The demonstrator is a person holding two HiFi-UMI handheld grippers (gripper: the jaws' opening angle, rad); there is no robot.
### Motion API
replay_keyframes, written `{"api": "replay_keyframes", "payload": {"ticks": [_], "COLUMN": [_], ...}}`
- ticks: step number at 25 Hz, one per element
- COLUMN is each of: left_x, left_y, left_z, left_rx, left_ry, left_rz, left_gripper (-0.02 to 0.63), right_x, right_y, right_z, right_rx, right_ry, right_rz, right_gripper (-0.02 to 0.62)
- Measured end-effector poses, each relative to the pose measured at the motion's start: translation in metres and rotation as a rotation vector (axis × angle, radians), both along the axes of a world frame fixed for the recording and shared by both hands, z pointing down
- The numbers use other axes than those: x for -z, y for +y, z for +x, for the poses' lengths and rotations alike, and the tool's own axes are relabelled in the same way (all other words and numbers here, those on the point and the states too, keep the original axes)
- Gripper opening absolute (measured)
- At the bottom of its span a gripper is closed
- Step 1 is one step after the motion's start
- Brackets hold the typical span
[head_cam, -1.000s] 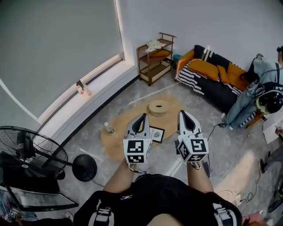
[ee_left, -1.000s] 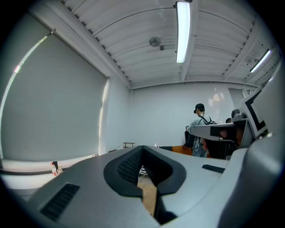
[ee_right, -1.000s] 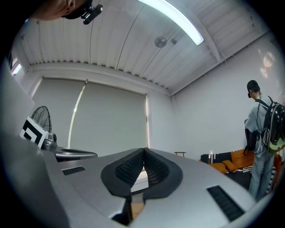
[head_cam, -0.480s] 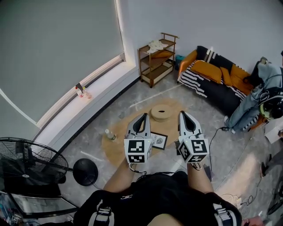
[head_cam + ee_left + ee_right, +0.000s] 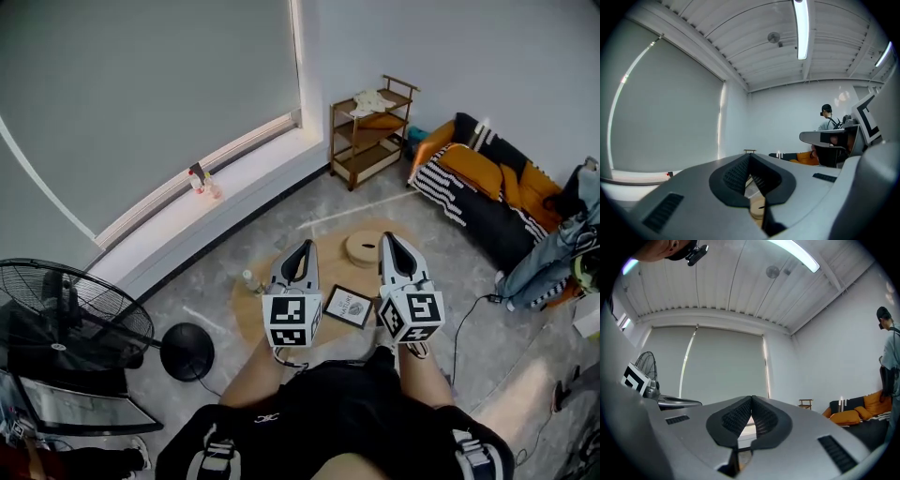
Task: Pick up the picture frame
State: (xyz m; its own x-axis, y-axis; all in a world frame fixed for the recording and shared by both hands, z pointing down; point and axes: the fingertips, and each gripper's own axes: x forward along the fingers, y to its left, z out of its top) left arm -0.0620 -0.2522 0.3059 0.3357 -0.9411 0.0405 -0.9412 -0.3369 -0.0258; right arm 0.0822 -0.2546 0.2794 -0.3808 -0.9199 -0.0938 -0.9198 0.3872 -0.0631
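Observation:
A black picture frame point(image 5: 349, 307) with a white print lies flat on a low round wooden table point(image 5: 251, 309), seen in the head view between my two grippers. My left gripper point(image 5: 302, 249) is held level to the frame's left, jaws shut and empty. To the frame's right, my right gripper point(image 5: 388, 241) is also level, shut and empty. Both hang above the table, well apart from the frame. In the left gripper view point(image 5: 750, 157) and the right gripper view point(image 5: 751, 399) the ribbed pads meet at the tips with nothing between them.
On the table stand a small bottle point(image 5: 250, 282) at the left and a round wooden disc point(image 5: 365, 248) at the back. A floor fan point(image 5: 66, 314) stands at the left, a wooden shelf point(image 5: 370, 131) and a sofa point(image 5: 492, 187) at the back right. A person point(image 5: 567, 248) is at the right edge.
The view has shifted forward: the table, frame and furniture have slid right and toward me. Both grippers keep their place in the picture, still shut and empty.

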Motion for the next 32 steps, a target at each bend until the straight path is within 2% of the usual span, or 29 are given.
{"api": "replay_keyframes", "payload": {"ticks": [8,16,22,27,32], "left_x": [-0.004,-0.016,-0.027,-0.052,-0.077], "left_y": [-0.013,-0.047,-0.109,-0.158,-0.233], "left_z": [-0.021,0.005,0.029,0.051,0.074], "left_rx": [0.069,0.12,0.185,0.262,0.365], "left_ry": [0.015,0.015,0.017,0.042,0.037], "left_rz": [0.006,-0.019,-0.048,-0.11,-0.165], "left_gripper": [0.015,0.015,0.015,0.015,0.015], "right_x": [-0.006,-0.02,-0.032,-0.058,-0.088], "right_y": [-0.025,-0.066,-0.139,-0.202,-0.295], "right_z": [-0.024,-0.002,0.025,0.053,0.082], "right_rx": [0.097,0.152,0.206,0.271,0.349], "right_ry": [-0.027,-0.012,0.01,0.033,0.052], "right_rz": [-0.023,-0.046,-0.077,-0.125,-0.174], "right_gripper": [0.017,0.016,0.017,0.017,0.017]}}
